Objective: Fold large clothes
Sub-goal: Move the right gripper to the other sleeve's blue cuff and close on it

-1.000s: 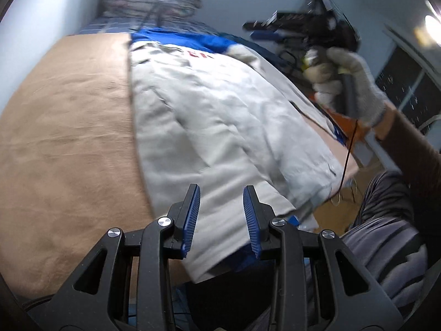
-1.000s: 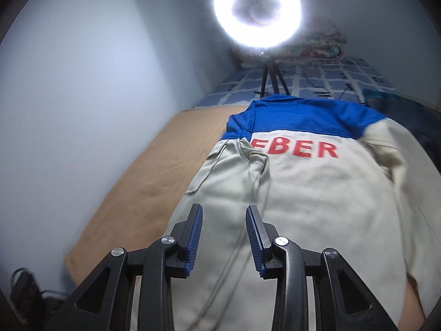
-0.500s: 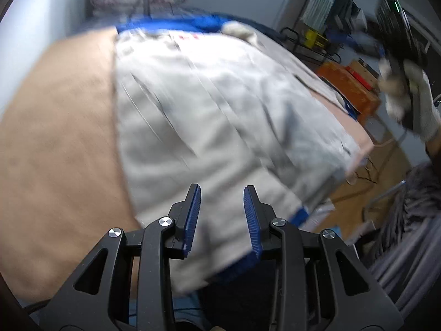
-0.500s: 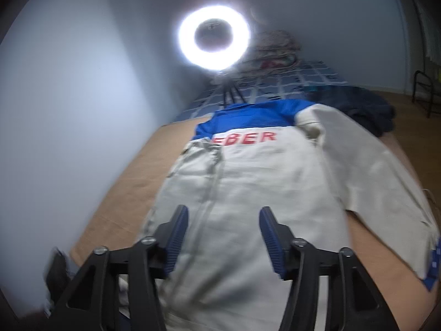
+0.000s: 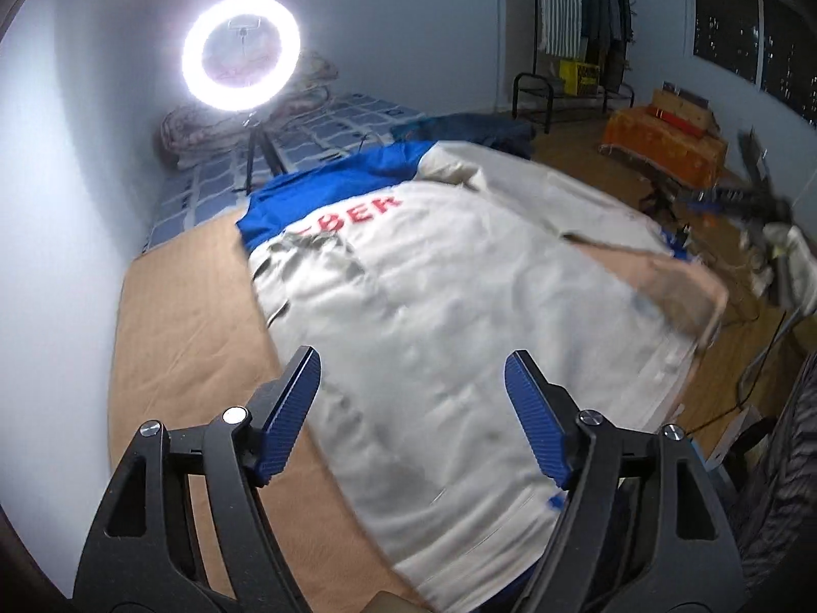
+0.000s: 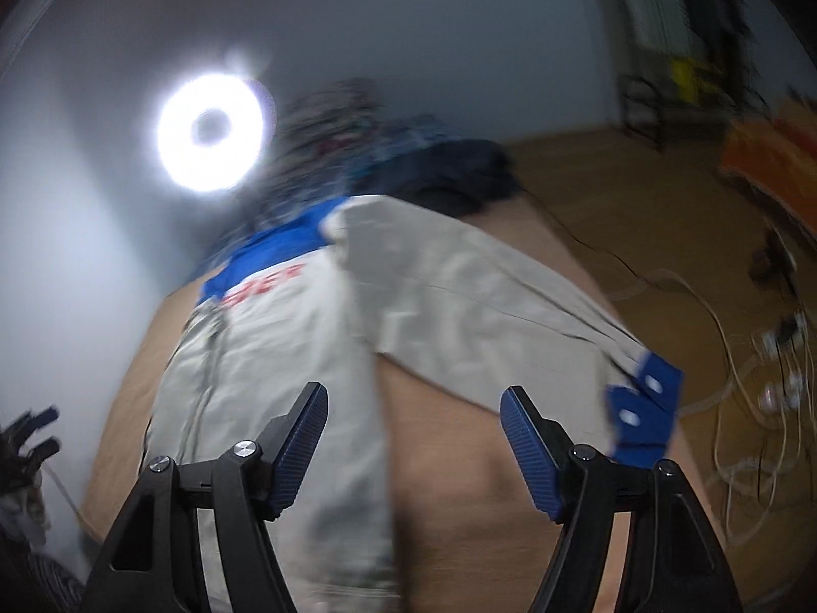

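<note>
Red capital letters "EBER" [image 5: 357,213] stand across the back of the beige jacket [image 5: 459,316], just below its blue yoke; any letter before them is creased and unreadable. The right wrist view blurs them

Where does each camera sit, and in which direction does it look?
Left wrist: on the left gripper, above the near end of the beige jacket with blue yoke, facing the white ring light; open blue-padded fingers show.
Right wrist: on the right gripper, facing the jacket's spread sleeve with blue cuff; open fingers show.
Shared: jacket, ring light, tan blanket.
</note>
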Motion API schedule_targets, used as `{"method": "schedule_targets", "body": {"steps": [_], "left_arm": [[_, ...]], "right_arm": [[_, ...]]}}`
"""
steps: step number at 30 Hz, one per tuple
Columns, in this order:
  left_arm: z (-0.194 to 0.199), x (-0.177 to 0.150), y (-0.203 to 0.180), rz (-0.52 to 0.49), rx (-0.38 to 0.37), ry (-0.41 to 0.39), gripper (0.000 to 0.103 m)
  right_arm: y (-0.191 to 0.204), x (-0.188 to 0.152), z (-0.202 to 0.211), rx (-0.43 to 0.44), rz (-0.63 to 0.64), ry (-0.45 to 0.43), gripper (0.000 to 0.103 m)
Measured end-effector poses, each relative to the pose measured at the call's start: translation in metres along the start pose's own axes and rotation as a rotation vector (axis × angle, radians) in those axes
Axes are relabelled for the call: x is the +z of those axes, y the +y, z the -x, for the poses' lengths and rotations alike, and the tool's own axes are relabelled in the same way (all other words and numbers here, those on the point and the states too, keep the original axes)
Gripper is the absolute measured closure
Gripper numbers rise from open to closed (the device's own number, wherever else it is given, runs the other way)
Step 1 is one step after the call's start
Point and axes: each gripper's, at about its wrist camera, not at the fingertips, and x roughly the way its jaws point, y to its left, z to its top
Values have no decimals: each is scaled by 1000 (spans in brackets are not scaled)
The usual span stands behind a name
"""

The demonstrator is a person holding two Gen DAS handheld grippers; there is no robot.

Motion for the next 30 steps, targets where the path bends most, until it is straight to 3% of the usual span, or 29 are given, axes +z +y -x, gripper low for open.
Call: {"method": "schedule_targets", "body": {"steps": [5,12,16,19,26,28,30], "left_arm": [[-6,23,-31,76,-93,-19,26],[-29,4,-68,178,-260,9,26],[-53,-13,-78,142,-243,72,26],[-72,-23,-72,182,-256,126,26],[-90,-31,-62,209,-249,163,26],[-91,-31,-63,204,-245,168,26],[-91,-32,-64,192,-244,170,26]], "right_arm": [[-76,1,-9,-31,-222,-7,30],[-173,-15,-37,-57,-517,-27,31],[-199,-12,-57,-96,-553,1,31],[-217,-14,-67,-141,-579,4,31],[-251,-21,-95,-47,-739,19,31],[-253,-20,-99,-24,-754,11,40],[-250,-18,-100,-11,-744,14,65]]}}
